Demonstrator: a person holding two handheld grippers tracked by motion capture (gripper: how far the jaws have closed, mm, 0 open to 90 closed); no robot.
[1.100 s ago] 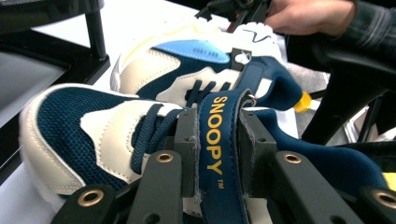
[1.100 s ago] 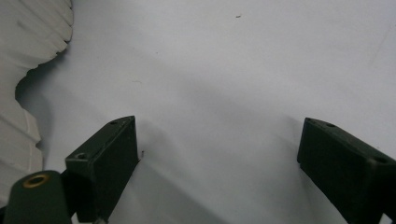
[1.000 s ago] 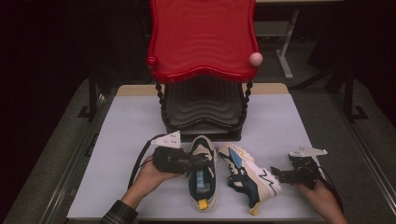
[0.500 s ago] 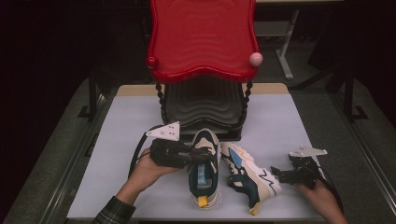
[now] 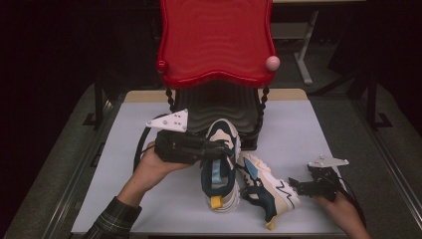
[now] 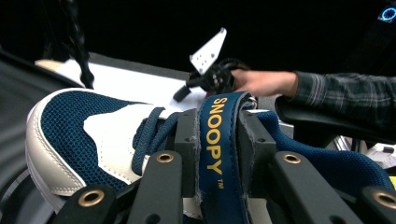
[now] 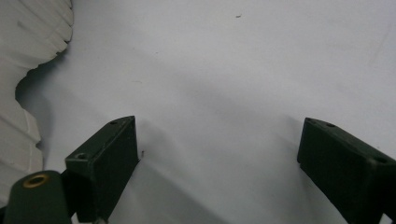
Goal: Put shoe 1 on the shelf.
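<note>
My left gripper [image 5: 219, 150] is shut on the blue tongue [image 6: 217, 154] of a navy, white and cream sneaker [image 5: 221, 172]; the tongue reads SNOOPY. The sneaker's toe [image 6: 70, 121] points at the black lower tier [image 5: 219, 107] of a rack and looks raised. A second matching sneaker [image 5: 266, 191] lies on its side just to the right. My right gripper [image 5: 294, 188] rests low on the table right of that sneaker. It stands open [image 7: 219, 154] with bare table between its jaws, and the sneaker's white ribbed sole [image 7: 28, 46] lies at the left edge.
The rack's red wavy top tier [image 5: 216, 40] overhangs the back of the pale table [image 5: 308, 129], held on twisted black posts [image 5: 261, 107]. Dark floor and metal frames surround the table. Bare tabletop lies to the left and right of the rack.
My left gripper has carried the sneaker by its tongue away from the person, toward the rack's lower tier, with the toe lifting. The right gripper and the second sneaker have stayed put.
</note>
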